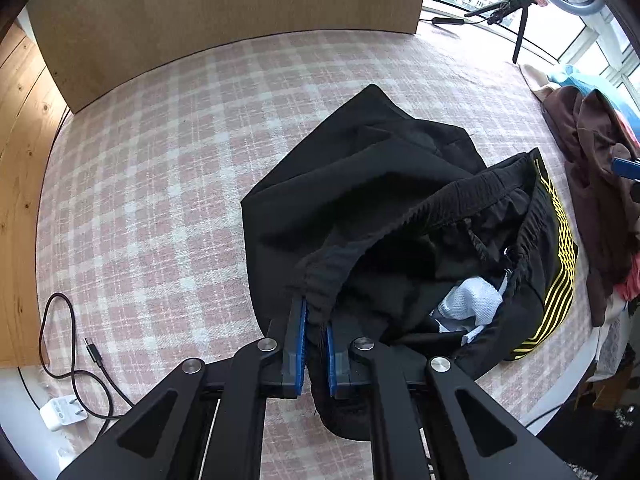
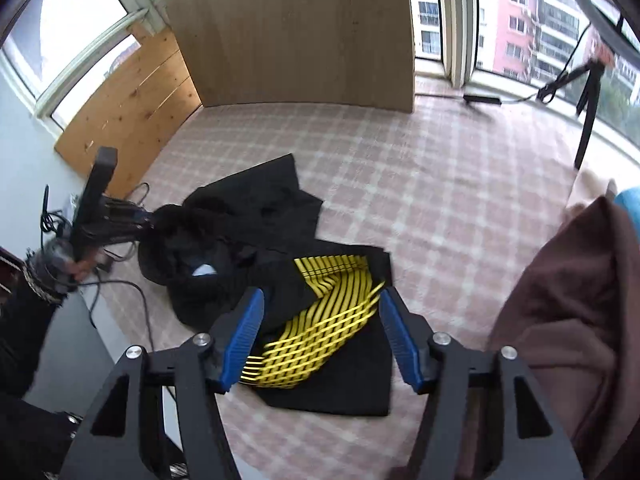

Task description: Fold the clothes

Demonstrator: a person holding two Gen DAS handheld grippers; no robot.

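Shorts: the black shorts (image 1: 372,184) with yellow stripes lie rumpled on the pink checked bed (image 1: 160,184), nearer its right edge.
Left gripper (image 1: 316,344): pinched tight on the stretchy waistband (image 1: 404,220) — I think to lift it so the shorts can be pulled flat.
Right gripper (image 2: 320,340): spread wide, holding nothing, above the yellow stripes (image 2: 320,320) — likely ready to grab.
Waiting clothes: a brown heap (image 1: 592,168) sits at the bed's right edge.
Writing: none I can read.
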